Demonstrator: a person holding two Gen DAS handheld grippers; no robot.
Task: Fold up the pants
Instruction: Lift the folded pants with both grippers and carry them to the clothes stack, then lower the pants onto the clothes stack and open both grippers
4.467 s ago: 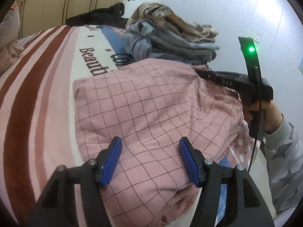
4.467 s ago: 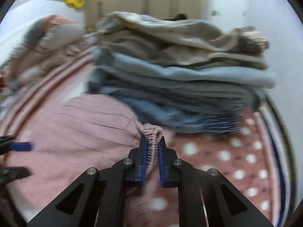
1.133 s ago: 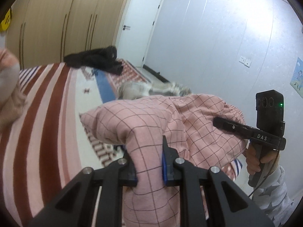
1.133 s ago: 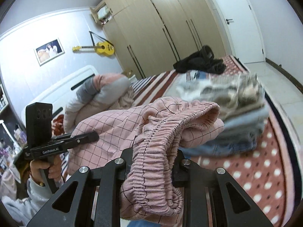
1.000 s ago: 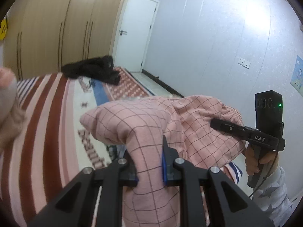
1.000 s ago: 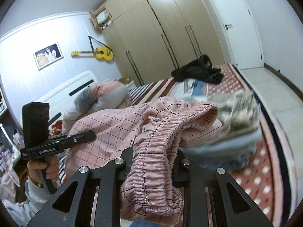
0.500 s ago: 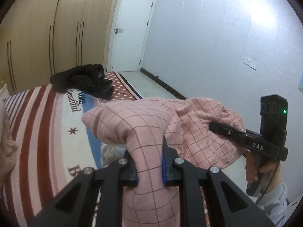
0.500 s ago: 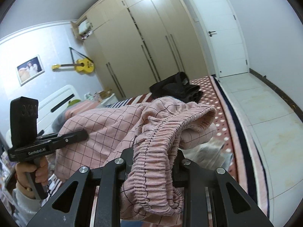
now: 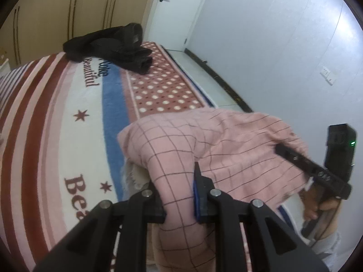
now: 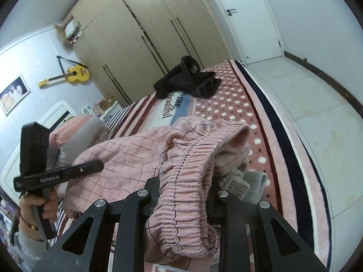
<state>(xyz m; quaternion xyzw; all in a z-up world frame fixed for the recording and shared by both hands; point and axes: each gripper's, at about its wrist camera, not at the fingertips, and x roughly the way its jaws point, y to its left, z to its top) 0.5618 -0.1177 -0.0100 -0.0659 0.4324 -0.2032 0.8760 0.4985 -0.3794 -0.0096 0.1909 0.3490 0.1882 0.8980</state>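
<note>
The folded pink checked pants [image 9: 222, 145] hang in the air between both grippers, above the bed. My left gripper [image 9: 179, 195] is shut on one folded end of the pants. My right gripper [image 10: 183, 195] is shut on the elastic waistband end [image 10: 192, 165]. In the left wrist view the right gripper [image 9: 317, 172] holds the pants' far side at the right. In the right wrist view the left gripper [image 10: 59, 174] holds them at the left. A little of the stack of folded clothes [image 10: 247, 181] shows just under the pants.
The bed has a striped and dotted blanket [image 9: 56, 117] with lettering. A black garment [image 9: 118, 45] lies at the bed's far end. Wardrobes [image 10: 140, 34], a door [image 10: 256, 18], a yellow guitar [image 10: 72, 72] and bare floor [image 10: 317, 104] surround the bed. Pillows [image 10: 72, 131] lie at the headboard.
Both grippers have tilted downward with the pants still held. The pants are lower over the stack of folded clothes, and more of the bed shows.
</note>
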